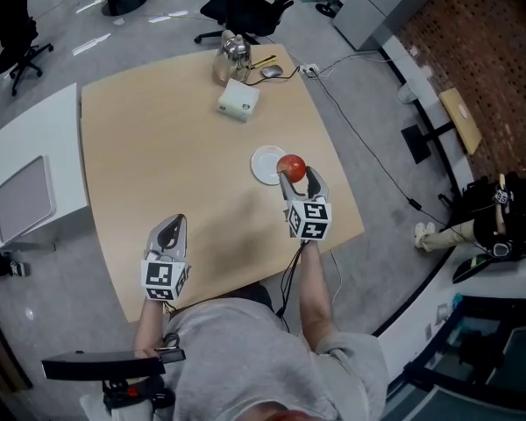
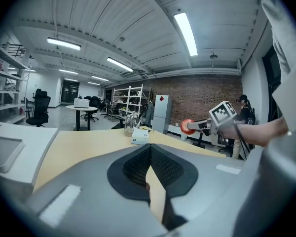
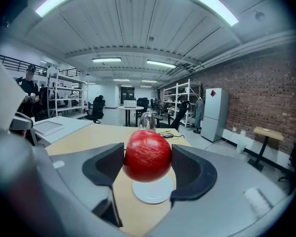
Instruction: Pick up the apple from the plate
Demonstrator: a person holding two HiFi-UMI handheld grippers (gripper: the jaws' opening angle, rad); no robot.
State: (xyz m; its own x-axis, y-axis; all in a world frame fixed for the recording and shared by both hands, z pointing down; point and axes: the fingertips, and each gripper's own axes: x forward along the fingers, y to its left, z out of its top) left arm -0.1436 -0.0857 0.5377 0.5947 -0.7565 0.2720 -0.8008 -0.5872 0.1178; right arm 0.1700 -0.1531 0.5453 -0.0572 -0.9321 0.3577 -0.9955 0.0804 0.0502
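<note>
A red apple [image 1: 291, 167] is held between the pads of my right gripper [image 1: 298, 179], just above a small white plate [image 1: 261, 160] on the tan table [image 1: 158, 147]. In the right gripper view the apple [image 3: 147, 155] fills the space between the dark pads [image 3: 105, 168], with the plate [image 3: 150, 192] below and slightly beyond it. My left gripper [image 1: 170, 229] hovers near the table's front edge, well left of the plate, with its jaws together and nothing in them. The left gripper view shows its shut gripper [image 2: 149, 158] and, far right, the apple [image 2: 187, 126].
At the table's far side stand a white box [image 1: 238, 101], a glass jug [image 1: 231, 58] and a mouse [image 1: 271, 71] with a cable running off the right edge. A white side table [image 1: 22, 196] adjoins the left. An office chair [image 1: 245, 7] stands beyond.
</note>
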